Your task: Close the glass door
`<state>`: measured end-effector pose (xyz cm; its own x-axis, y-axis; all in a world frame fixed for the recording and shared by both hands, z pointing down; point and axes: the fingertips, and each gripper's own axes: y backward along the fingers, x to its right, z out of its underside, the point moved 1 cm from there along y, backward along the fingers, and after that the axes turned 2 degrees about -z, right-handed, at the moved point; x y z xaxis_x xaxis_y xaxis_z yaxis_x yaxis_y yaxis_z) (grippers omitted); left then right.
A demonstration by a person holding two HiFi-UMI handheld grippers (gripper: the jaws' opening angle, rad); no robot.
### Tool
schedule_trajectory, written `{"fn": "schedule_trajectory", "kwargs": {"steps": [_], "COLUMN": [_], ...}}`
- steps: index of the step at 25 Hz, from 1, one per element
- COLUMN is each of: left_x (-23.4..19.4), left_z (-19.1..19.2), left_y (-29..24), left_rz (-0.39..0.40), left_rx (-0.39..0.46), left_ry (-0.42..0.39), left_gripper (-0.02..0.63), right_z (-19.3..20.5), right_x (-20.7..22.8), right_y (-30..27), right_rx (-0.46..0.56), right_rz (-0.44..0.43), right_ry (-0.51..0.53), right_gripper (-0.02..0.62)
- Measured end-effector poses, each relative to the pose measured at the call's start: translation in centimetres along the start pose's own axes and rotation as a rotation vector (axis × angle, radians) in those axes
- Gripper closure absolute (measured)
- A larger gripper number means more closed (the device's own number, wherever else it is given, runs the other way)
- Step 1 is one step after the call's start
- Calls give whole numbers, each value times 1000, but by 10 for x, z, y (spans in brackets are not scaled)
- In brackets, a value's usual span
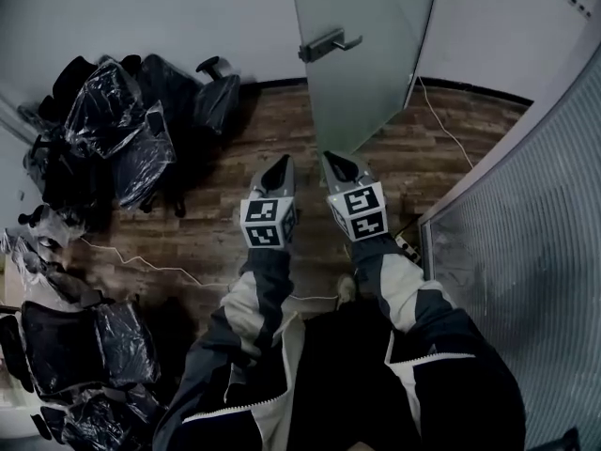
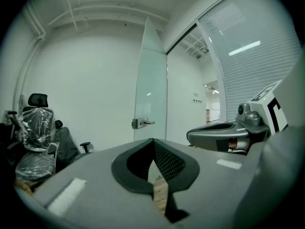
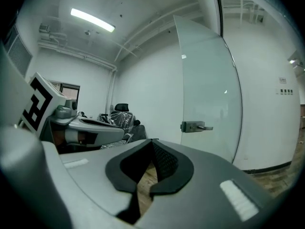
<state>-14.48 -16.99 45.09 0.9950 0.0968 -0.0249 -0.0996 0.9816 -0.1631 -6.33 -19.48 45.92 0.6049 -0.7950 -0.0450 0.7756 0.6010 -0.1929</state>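
Glass door (image 1: 362, 54): frosted panel, standing open, swung out from the white wall and seen edge-on from above.

Head view. Metal lever handle (image 1: 329, 43) on the door's near face. Left gripper (image 1: 278, 169) and right gripper (image 1: 340, 165) side by side over the wooden floor (image 1: 188, 242), both pointing toward the door and short of it, touching nothing. Plastic-wrapped office chairs (image 1: 122, 130) stacked at the left. Ribbed partition (image 1: 526, 280) along the right. A thin white cable trails across the boards.

Left gripper view. Jaws pressed together at the tips, nothing between them. Door ahead, upright, well apart; the handle sits just left of the tips. Right gripper alongside at the right edge; chairs at the far left.

Right gripper view. Jaws likewise closed on nothing. Door fills the right half, handle facing the camera. Left gripper shows at the left, chairs behind it.
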Motion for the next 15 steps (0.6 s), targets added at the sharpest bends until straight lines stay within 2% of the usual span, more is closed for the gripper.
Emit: {"fn": "schedule_trajectory", "kwargs": {"steps": [4, 9, 12, 15], "left_x": [-11, -47, -73, -100], "left_z": [-11, -20, -21, -29], "left_y": [-51, -98, -135, -184], "left_rz": [-5, 7, 48, 128], "left_rx": [-4, -15, -11, 6], "left_ry": [-23, -16, -18, -21], "left_gripper": [606, 606, 606, 606], "right_z": [-9, -25, -33, -46], "right_x": [41, 66, 82, 106], "right_y": [-41, -97, -137, -181], "right_rx": [-1, -10, -8, -4], "right_rz": [-3, 17, 56, 138], "right_ry": [2, 12, 24, 47], "right_gripper": [591, 591, 591, 591]}}
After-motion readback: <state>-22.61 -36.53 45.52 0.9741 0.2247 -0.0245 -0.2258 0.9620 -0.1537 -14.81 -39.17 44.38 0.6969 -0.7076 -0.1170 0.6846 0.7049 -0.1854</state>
